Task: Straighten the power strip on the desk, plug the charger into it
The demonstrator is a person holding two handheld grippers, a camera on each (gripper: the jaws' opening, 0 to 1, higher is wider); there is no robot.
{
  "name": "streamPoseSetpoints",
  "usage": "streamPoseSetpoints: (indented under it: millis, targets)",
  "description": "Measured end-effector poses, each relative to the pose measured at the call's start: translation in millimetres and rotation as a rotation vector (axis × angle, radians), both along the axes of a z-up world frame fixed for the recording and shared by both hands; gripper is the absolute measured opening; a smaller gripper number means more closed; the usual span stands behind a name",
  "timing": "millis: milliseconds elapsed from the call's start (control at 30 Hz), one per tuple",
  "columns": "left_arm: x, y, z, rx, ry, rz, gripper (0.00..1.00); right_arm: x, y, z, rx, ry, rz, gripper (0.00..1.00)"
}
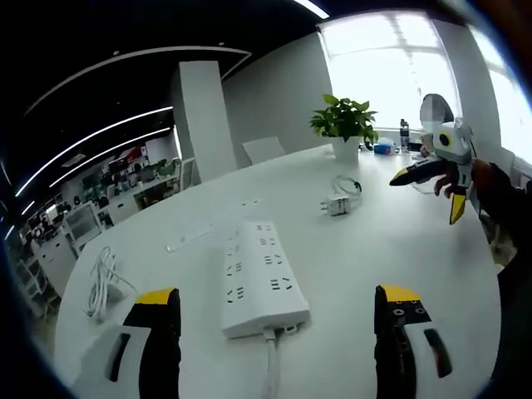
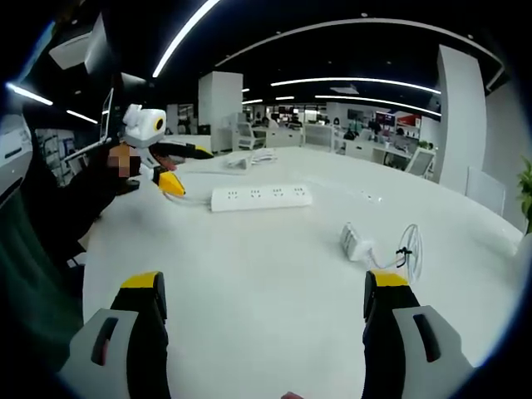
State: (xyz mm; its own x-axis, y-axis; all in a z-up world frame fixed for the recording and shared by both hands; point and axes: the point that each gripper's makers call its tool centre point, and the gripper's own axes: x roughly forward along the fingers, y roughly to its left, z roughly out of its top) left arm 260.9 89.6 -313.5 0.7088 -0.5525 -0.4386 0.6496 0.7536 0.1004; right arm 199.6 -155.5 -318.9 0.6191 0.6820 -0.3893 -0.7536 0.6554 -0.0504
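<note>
A white power strip lies on the white table just ahead of my left gripper, whose jaws stand open and wide apart with nothing between them. The strip's cord runs back toward me. Farther off lies the white charger with its coiled cable. My right gripper hovers open at the far right, held by a hand. In the right gripper view, the charger is right of centre, the power strip lies crosswise beyond, and my right gripper is open and holds nothing. The left gripper hangs near the strip's left end.
A potted plant and a bottle stand at the table's far edge. A loose white cable bundle lies left of the strip. Bare tabletop lies between strip and charger. An office with desks lies beyond.
</note>
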Motion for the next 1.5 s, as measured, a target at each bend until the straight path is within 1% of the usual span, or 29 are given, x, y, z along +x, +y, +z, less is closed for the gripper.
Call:
streamPoseSetpoints:
  millis: [167, 533, 667, 800, 1033, 1133, 1300, 1500]
  targets:
    - [3.9, -1, -4.2, 0.011, 0.022, 0.001, 1.00, 0, 0, -1.5, 0.002, 0.003, -0.001, 0.99]
    - [15.0, -3, -3.8, 0.019, 0.044, 0.004, 1.00, 1, -2, -4.6, 0.006, 0.008, -0.004, 0.99]
    - [18.9, -3, -8.4, 0.036, 0.057, 0.002, 1.00, 2, -4, -6.2, 0.007, 0.010, -0.006, 0.99]
    - [22.3, -2, -11.9, 0.028, 0.080, 0.000, 1.00, 2, -6, -7.5, 0.010, 0.014, -0.009, 0.99]
    - [28.5, -2, -11.2, 0.030, 0.090, 0.004, 1.00, 3, -9, -7.7, 0.016, 0.015, -0.015, 0.99]
    - [32.2, -2, -11.9, 0.046, 0.096, 0.001, 1.00, 2, -10, -8.1, 0.019, 0.014, -0.015, 0.99]
    - [36.3, -4, -12.8, 0.043, 0.106, -0.002, 1.00, 2, -9, -9.1, 0.022, 0.015, -0.015, 0.99]
    - [40.1, -5, -14.6, 0.061, 0.120, -0.005, 1.00, 1, -9, -7.9, 0.027, 0.013, -0.013, 0.99]
